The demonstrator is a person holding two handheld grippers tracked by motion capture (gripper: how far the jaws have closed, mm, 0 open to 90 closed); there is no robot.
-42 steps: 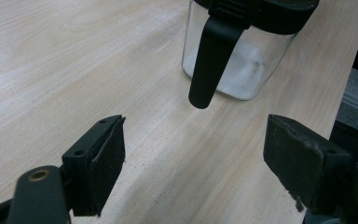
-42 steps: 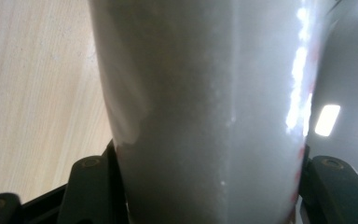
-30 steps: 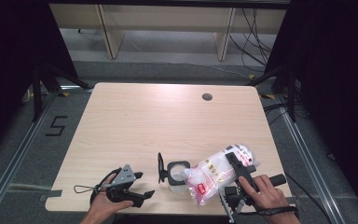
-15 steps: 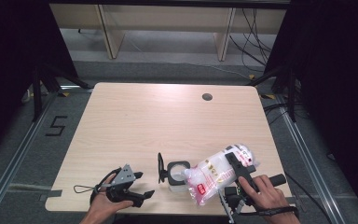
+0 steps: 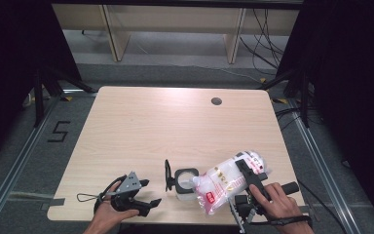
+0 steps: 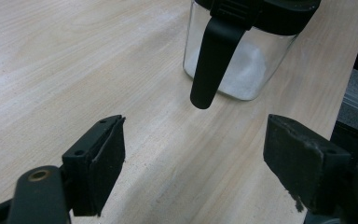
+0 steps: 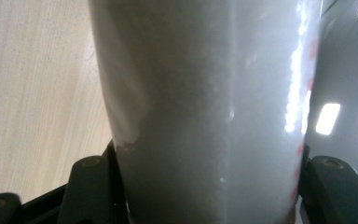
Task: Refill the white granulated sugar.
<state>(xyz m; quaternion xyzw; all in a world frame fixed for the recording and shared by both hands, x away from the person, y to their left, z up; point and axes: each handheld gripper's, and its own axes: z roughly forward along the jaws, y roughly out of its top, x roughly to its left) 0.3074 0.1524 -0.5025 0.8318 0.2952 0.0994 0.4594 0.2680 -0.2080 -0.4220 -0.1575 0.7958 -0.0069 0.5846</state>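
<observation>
While its red label is unreadable, right gripper (image 5: 251, 178) clamps bag (image 5: 224, 183).

The table (image 5: 175, 126) is viewed from above; the jar (image 6: 242, 56) is shared with the close left gripper view.

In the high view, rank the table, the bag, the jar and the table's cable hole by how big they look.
Largest to smallest:
1. table
2. bag, held in the right hand-held gripper
3. jar, partly hidden by the bag, but clearly smaller
4. cable hole
</observation>
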